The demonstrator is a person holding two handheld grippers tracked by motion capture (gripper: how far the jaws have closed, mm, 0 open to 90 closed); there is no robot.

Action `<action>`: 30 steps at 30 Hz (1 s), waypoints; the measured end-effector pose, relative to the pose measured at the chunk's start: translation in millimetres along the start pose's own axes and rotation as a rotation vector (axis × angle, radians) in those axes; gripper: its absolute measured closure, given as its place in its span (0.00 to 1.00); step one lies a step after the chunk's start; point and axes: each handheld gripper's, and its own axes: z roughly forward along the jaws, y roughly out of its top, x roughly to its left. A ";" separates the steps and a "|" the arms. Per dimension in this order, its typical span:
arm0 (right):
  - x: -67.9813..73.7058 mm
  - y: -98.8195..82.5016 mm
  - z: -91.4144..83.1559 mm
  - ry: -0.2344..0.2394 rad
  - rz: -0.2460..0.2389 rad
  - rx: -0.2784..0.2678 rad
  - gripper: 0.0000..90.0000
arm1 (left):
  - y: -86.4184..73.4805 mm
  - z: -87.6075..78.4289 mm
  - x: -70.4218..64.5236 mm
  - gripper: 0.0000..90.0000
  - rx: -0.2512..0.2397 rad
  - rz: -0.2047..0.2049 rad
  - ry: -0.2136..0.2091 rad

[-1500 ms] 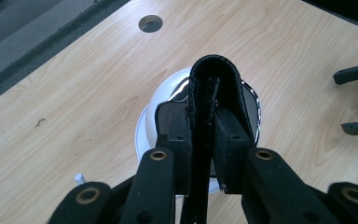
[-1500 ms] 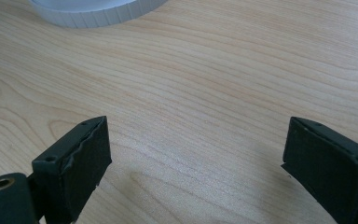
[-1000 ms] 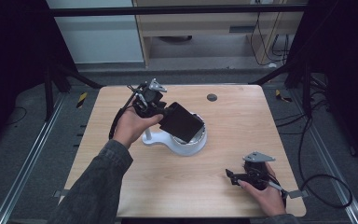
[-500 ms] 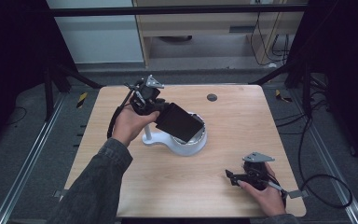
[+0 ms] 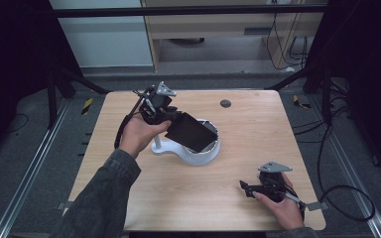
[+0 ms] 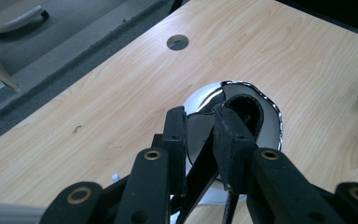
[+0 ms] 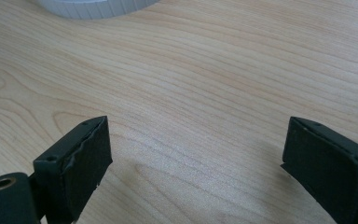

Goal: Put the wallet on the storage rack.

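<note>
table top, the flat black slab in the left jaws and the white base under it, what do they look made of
Table top: looks like pale wood or a wood-look laminate, matte, with visible grain lines. Black slab: dark and flat; from the left gripper view its face mirrors like glass or polished metal; which one is unclear. White base: probably moulded plastic, smooth, with a finely ribbed rim.

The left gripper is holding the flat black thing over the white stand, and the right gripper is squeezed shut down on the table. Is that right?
Not quite. The right gripper is open: the right gripper view shows its jaws wide apart with bare table between them. The rest is right: the left gripper does hold the flat black thing over the white stand.
</note>
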 end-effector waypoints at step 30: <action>0.0 -0.2 0.6 -0.001 -0.003 0.000 0.09 | -0.3 -5.7 -11.7 0.79 -0.013 0.039 -0.011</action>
